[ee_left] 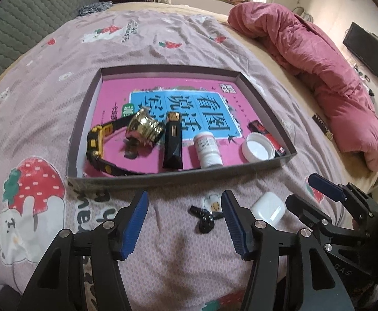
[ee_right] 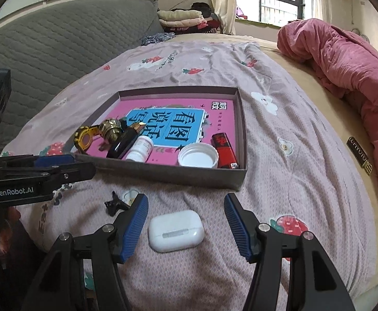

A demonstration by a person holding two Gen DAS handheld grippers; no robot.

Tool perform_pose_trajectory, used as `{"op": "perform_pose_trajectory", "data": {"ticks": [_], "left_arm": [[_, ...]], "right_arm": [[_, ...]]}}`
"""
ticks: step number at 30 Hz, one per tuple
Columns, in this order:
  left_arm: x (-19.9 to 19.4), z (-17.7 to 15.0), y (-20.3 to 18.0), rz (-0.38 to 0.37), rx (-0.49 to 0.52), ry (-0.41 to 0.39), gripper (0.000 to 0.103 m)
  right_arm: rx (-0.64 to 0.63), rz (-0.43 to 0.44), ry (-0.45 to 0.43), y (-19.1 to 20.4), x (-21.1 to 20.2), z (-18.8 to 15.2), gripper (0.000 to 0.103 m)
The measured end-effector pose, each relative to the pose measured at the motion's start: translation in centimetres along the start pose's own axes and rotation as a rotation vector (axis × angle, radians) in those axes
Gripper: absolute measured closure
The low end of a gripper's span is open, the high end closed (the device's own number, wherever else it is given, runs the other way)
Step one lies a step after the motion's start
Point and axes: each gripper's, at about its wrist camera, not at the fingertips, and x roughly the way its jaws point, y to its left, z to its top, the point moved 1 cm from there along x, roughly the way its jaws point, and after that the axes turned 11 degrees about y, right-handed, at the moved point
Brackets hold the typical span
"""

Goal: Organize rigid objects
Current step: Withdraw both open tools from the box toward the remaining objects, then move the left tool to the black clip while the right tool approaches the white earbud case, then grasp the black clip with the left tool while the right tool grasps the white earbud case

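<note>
Near the tray (ee_right: pixel 163 178) on the bed, left tongs (ee_left: pixel 185 223) gaped over a black hair clip (ee_left: pixel 206 217), right tongs (ee_right: pixel 186 223) gaped around a white earbud case (ee_right: pixel 176 230).

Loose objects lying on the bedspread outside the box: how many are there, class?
2: a black hair clip between the left gripper's fingers, and a white earbuds case between the right gripper's.
</note>
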Motion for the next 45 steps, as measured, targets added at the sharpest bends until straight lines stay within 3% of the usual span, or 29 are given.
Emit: {"op": "perform_pose_trajectory", "data": {"ticks": [18,36,41,45], "left_arm": [[3.3,-2.5,-1.5,0.028,0.049,0.111,0.043],[5.1,-2.3,-1.9,0.049,0.044,0.108,0.043],[5.4,-1.9,-2.5,0.021,0.058,0.11,0.062],[6.1,-1.8,-3.1,0.011,0.067,0.122,0.067]], "right_arm": [[-0.041,0.001,0.089,0.8,2.0,-1.6,0.042],[-0.062,0.018,0.127,0.8,3.9,-2.4,0.042],[-0.071,0.014,0.13,1.0,4.4,-2.4,0.042],[-0.075,0.01,0.139,1.2,4.9,-2.5,0.042]]}}
